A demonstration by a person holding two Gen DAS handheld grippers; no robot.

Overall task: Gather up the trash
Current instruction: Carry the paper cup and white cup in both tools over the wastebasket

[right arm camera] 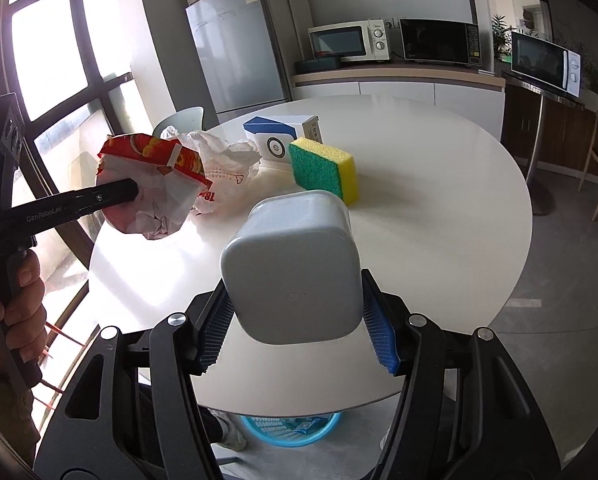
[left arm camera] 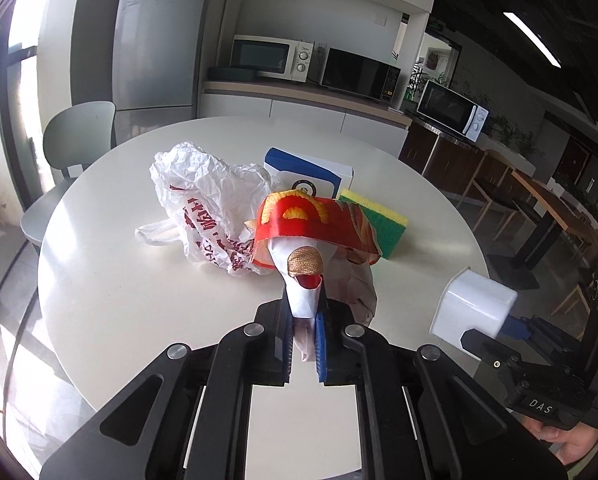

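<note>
My left gripper (left arm camera: 303, 320) is shut on a crumpled red and white snack wrapper (left arm camera: 311, 232) and holds it above the round white table (left arm camera: 139, 300). The wrapper also shows in the right wrist view (right arm camera: 155, 184), held up at the left. My right gripper (right arm camera: 295, 320) is shut on a white plastic bin (right arm camera: 291, 264), tilted with its base toward the camera; the bin also shows in the left wrist view (left arm camera: 473, 306) at the right. A crumpled white plastic bag (left arm camera: 203, 200) with red print lies on the table (right arm camera: 439, 220).
A blue and white box (right arm camera: 277, 136) and a green and yellow sponge (right arm camera: 327, 168) sit on the table behind the bag. A grey chair (left arm camera: 75, 140) stands at the far left. A blue basket (right arm camera: 291, 428) sits on the floor under the table's near edge.
</note>
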